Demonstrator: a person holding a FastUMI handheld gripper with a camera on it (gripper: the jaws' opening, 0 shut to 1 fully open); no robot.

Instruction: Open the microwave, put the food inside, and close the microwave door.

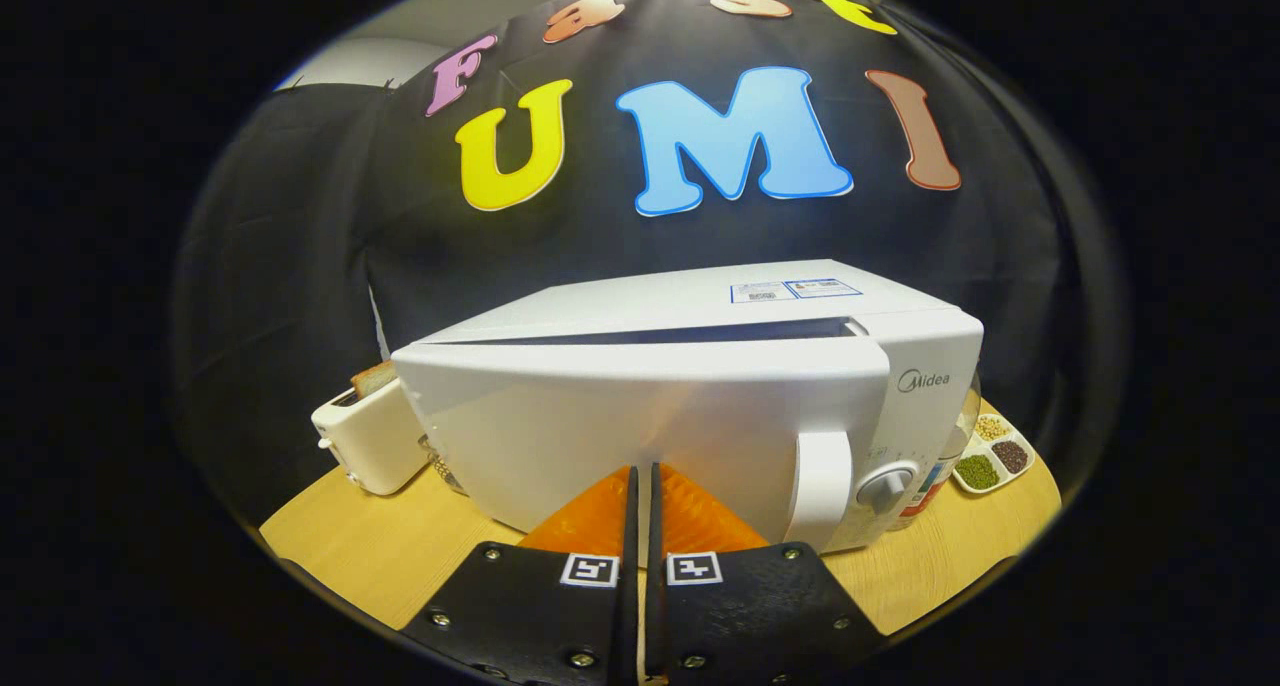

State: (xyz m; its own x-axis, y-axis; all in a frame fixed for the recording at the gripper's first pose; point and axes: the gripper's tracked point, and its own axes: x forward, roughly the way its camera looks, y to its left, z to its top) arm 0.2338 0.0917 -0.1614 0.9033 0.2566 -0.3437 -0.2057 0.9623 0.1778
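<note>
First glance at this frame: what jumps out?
The white microwave fills the middle of the wooden table, just ahead of the gripper, whose fingers are closed together with nothing between them, tips right at the door front. The door looks slightly ajar: a dark gap runs along its top edge, and its handle sits beside the control knob. A white toaster with bread stands to one side, a small tray of grains to the other.

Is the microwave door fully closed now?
No, a dark gap shows along the top of the microwave door, which the shut jaws touch.
</note>
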